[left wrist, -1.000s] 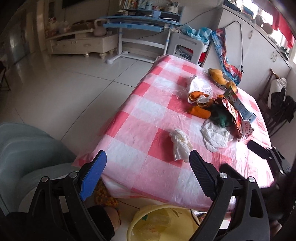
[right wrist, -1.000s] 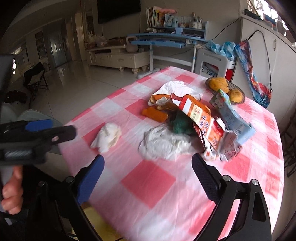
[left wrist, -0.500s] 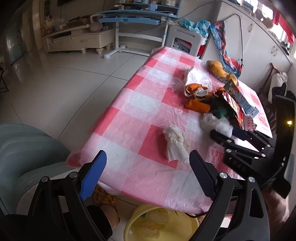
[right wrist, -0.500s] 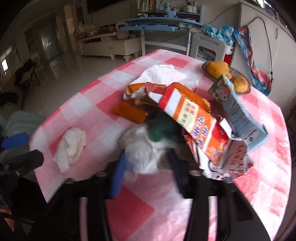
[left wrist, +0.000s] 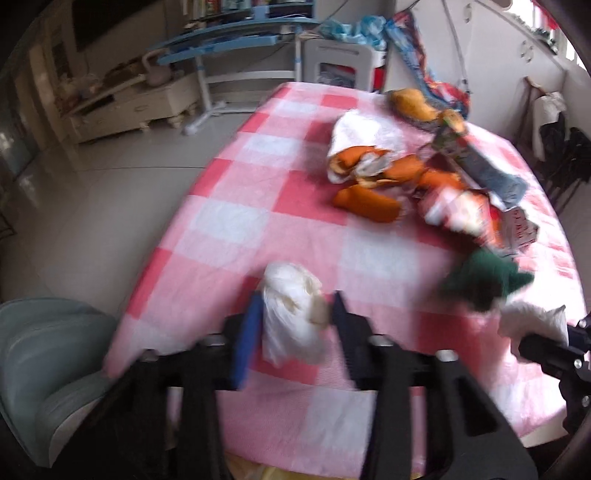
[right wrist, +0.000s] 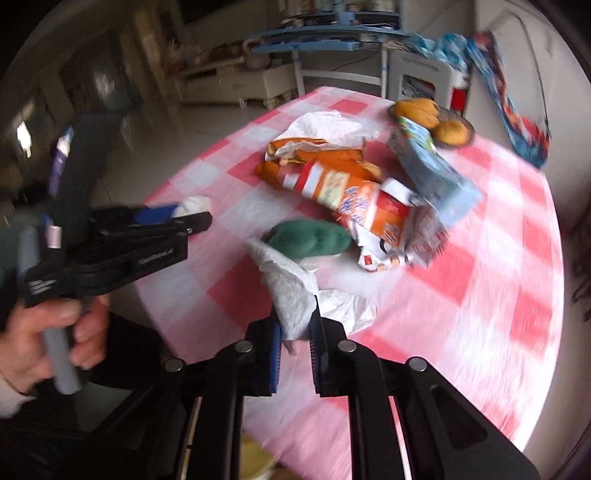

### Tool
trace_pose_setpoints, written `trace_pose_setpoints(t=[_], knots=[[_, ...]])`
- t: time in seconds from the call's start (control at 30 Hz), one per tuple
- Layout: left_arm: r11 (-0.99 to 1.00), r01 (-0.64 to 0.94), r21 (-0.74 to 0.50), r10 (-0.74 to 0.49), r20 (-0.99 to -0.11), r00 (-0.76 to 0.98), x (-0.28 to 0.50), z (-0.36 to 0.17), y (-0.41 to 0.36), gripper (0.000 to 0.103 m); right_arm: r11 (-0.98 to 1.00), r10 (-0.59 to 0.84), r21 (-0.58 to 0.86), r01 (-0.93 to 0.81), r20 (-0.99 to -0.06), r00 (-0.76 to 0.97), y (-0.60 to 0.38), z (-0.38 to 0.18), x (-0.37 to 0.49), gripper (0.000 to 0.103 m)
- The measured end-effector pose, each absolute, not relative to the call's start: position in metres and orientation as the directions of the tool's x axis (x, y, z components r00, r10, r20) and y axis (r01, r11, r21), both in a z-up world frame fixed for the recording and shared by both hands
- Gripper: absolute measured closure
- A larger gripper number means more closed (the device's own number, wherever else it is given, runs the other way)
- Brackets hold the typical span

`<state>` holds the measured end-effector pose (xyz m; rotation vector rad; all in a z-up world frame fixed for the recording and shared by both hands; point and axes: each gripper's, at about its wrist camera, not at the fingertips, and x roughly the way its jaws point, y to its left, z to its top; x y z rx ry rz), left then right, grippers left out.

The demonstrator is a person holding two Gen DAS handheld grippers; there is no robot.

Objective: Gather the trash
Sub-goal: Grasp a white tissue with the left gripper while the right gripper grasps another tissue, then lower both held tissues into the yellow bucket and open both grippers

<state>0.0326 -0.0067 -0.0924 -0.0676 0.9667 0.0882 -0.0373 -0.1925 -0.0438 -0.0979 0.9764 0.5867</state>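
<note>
A crumpled white tissue wad (left wrist: 291, 314) near the pink checked worktop's (left wrist: 236, 229) edge is straddled by the left tool (left wrist: 295, 317), its jaws narrowed beside it. A white paper towel (right wrist: 295, 295) is pinched in the right tool (right wrist: 295, 343).

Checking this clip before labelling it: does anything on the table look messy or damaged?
Yes. A torn-open orange snack bag and a crushed blue carton lie heaped with orange peels mid-table, beside a dark green scrap.

Home living rm: checked tablecloth (left wrist: 236, 206), TV cabinet (left wrist: 125, 107), kid's desk (left wrist: 236, 29), tiled floor (left wrist: 92, 206).
</note>
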Motion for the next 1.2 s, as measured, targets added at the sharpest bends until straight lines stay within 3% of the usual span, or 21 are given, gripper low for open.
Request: trace_pose_setpoints(t=[0.2, 0.37, 0.8, 1.13, 1.2], knots=[[0.988, -0.041, -0.15, -0.094, -0.785, 0.612, 0.016, -0.08, -0.004, 0.082, 0.828, 0.526, 0.297, -0.476, -0.707, 0.473, -0.208, -0.026, -0.05, 0.089], [0.985, -0.012, -0.174, -0.126, -0.757, 0.641, 0.0, -0.068, -0.004, 0.082, 0.813, 0.568, 0.323, -0.485, -0.623, 0.537, -0.212, -0.009, -0.057, 0.089], [0.986, 0.006, -0.165, -0.127, -0.738, 0.663, -0.034, -0.053, 0.002, 0.082, 0.713, 0.672, 0.405, -0.572, -0.626, 0.395, -0.197, -0.024, -0.103, 0.088], [0.99, 0.03, -0.137, -0.124, -0.751, 0.648, -0.069, -0.054, 0.0, 0.082, 0.645, 0.628, 0.377, -0.664, -0.757, 0.181, -0.152, -0.064, -0.139, 0.086], [0.991, 0.039, -0.128, -0.123, -0.759, 0.639, -0.078, -0.056, -0.001, 0.082, 0.658, 0.605, 0.366, -0.658, -0.777, 0.174, -0.15, -0.069, -0.139, 0.082]])
